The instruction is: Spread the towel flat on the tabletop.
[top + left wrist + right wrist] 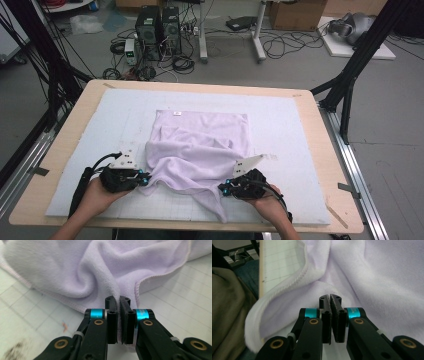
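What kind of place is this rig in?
Most likely a robotics lab or data-collection room: a padded table inside a black frame, computer towers with loose cables on the floor, cardboard boxes behind.

The towel [200, 150] is lying on the mat [280, 125] before me, my left gripper [144, 178] and right gripper [226, 189] flanking its near edge.

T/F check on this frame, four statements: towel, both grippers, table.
1. The left gripper is shut on the lilac towel. True.
2. The right gripper hangs open above the cloth. False: its jaws are clamped on the towel.
3. The towel lies flat and fully spread. False: its near part is bunched and creased.
4. The towel rests on a white gridded mat on a wooden table. True.
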Available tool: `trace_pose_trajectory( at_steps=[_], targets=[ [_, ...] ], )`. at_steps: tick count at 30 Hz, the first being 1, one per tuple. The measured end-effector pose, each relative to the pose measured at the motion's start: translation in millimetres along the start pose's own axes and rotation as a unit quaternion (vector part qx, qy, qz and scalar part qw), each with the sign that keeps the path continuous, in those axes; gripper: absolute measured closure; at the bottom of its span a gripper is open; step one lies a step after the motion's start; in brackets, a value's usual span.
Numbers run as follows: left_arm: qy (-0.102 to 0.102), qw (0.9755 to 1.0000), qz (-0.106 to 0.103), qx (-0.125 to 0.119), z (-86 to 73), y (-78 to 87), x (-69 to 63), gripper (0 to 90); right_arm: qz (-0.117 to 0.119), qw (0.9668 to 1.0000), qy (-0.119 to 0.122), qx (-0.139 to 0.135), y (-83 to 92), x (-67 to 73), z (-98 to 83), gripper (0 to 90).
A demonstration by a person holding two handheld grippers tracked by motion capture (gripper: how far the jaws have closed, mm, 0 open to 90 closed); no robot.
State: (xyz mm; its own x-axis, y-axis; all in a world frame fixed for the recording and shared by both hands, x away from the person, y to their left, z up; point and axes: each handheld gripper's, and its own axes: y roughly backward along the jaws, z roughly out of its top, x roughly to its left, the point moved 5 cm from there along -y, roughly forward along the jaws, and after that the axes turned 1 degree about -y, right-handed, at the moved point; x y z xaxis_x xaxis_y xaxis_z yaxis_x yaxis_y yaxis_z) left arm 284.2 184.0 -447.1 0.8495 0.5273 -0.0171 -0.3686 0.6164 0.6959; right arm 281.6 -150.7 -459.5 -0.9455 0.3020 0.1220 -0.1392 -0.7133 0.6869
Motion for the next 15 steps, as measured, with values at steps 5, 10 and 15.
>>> trace_pose_trajectory(
  at_steps=[5, 10, 15],
  targets=[
    [-0.008, 0.9999, -0.006, -0.011, -2.8, 27.5, -18.2, 85.2, 0.002, 0.9999, 0.004, -0.016, 21.9, 14.5, -2.7, 87.9],
    [-0.013, 0.9995, 0.006, -0.029, 1.0, 43.2, -17.9, 72.4, 0.001, 0.9998, 0.010, -0.017, 47.1, 20.7, -5.0, 82.4],
    [0.001, 0.9993, -0.009, -0.037, 6.1, 23.2, -6.5, 58.3, -0.019, 0.9990, -0.006, -0.039, 49.7, 9.4, -4.2, 69.9]
  ],
)
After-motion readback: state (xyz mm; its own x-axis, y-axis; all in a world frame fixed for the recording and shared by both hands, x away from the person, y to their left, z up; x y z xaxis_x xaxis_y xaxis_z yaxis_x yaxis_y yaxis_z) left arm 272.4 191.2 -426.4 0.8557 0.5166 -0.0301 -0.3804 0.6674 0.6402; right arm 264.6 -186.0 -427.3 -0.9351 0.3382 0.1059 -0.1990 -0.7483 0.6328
